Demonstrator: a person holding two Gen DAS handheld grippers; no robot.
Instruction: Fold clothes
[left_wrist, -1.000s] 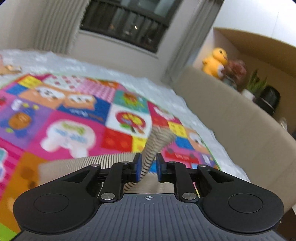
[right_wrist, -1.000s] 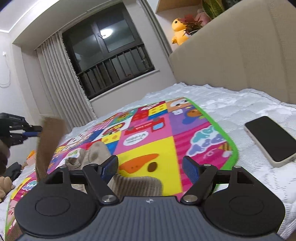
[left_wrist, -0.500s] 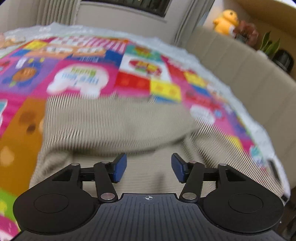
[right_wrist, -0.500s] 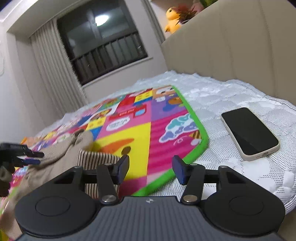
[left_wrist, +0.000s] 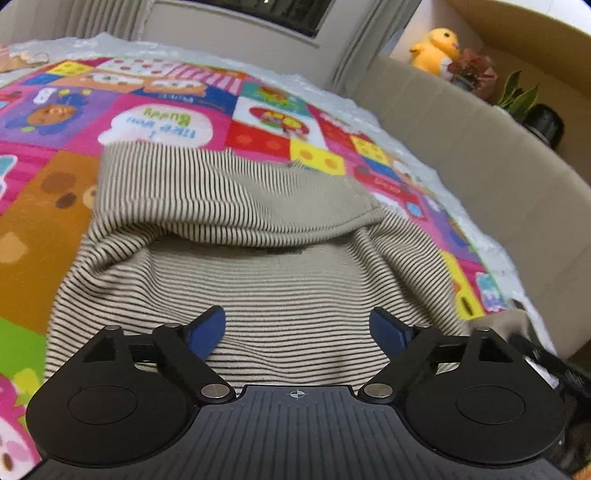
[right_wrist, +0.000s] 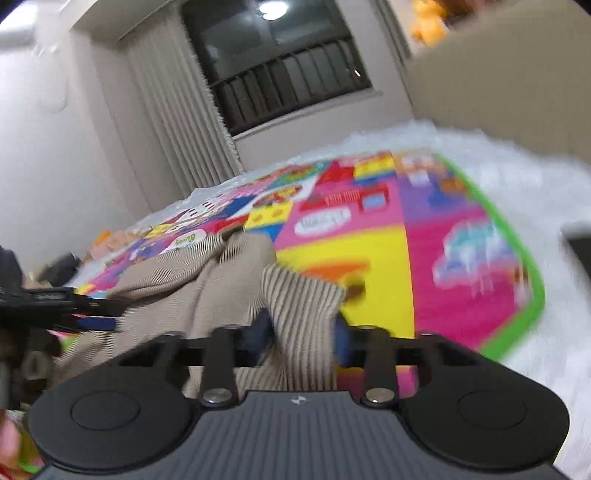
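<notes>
The blue fingers (left_wrist: 205, 332) of the left gripper (left_wrist: 297, 330) stand spread wide and have just been opening, with nothing pinched; the striped beige garment (left_wrist: 258, 258) lies below them. The right gripper (right_wrist: 301, 338) has just been closing, and it pinches a fold of the same garment. The garment lies partly folded on a bright cartoon play mat (left_wrist: 166, 122), which covers a white quilted bed (right_wrist: 517, 177). A beige headboard (left_wrist: 480, 147) runs alongside. A yellow plush toy (left_wrist: 434, 48) sits on the shelf above.
</notes>
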